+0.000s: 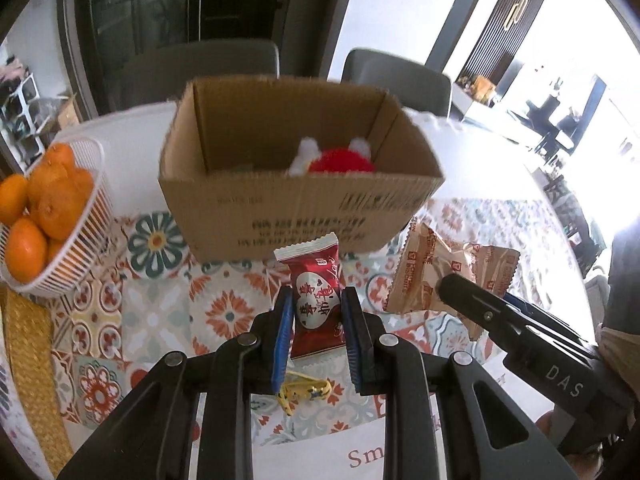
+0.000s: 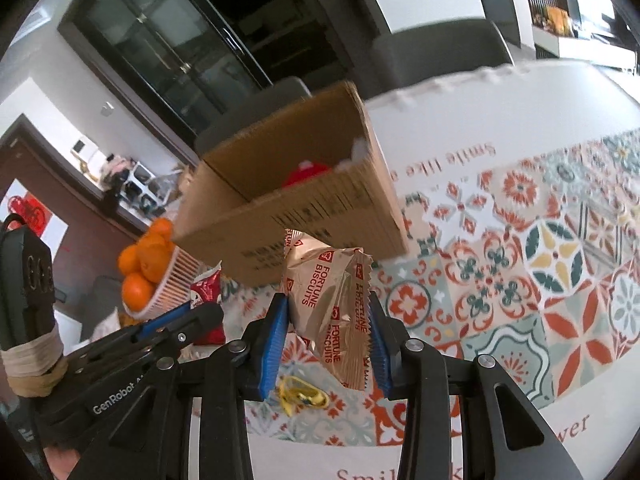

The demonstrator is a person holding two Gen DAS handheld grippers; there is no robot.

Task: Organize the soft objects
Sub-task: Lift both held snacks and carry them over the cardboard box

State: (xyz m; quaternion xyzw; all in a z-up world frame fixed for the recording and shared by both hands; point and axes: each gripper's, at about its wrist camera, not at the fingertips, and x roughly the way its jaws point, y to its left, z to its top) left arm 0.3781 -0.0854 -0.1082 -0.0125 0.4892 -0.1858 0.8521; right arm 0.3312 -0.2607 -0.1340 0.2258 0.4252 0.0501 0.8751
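Note:
My left gripper is shut on a red snack packet, held upright above the patterned tablecloth. My right gripper is shut on a tan fortune biscuit packet, also lifted off the table. In the left wrist view the biscuit packet and the right gripper show at the right. In the right wrist view the red packet and the left gripper show at the left. An open cardboard box stands ahead, with a red and white plush toy inside.
A white basket of oranges stands left of the box. A small yellow toy lies on the tablecloth below the grippers. Grey chairs stand behind the table's far edge. The box looms close in the right wrist view.

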